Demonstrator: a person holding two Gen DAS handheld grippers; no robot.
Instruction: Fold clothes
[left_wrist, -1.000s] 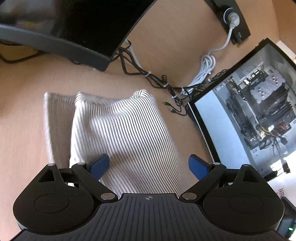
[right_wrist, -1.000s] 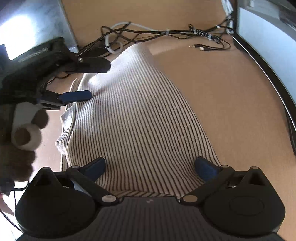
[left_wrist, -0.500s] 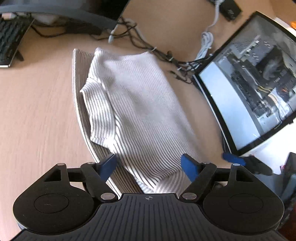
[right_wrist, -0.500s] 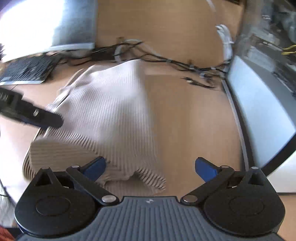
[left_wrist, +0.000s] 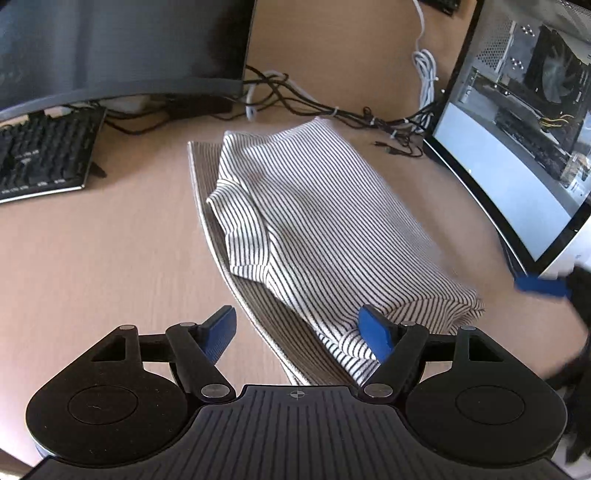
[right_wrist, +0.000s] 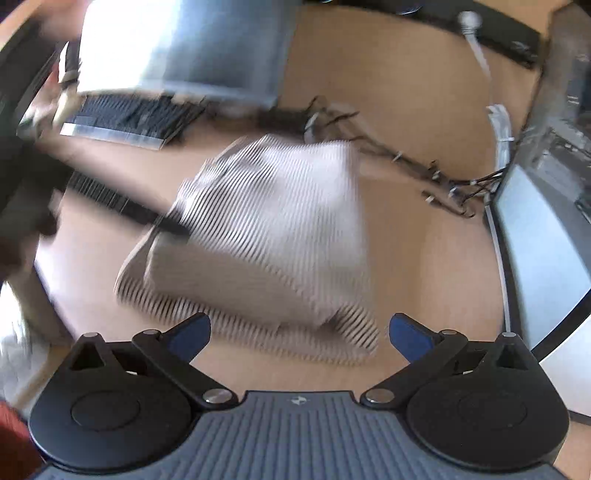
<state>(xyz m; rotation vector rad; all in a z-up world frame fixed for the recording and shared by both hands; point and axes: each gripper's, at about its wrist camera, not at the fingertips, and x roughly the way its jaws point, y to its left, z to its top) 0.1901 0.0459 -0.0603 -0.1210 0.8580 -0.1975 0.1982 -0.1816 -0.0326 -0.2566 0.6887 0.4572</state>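
Striped shirt (left_wrist: 317, 229) is laid folded on worktop (left_wrist: 110, 266), right of keyboard (left_wrist: 40, 155). Left gripper (left_wrist: 299, 332) and right gripper (right_wrist: 299, 332) are spread wide, nothing held.

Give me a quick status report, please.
Both grippers, left and right, open. Striped shirt folded on desk. Nothing in the way.

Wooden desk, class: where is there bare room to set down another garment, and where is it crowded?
Free: the wooden desk between the black keyboard and the striped folded shirt. Crowded: the tangled black cables behind the shirt, beside the glass-sided computer case.
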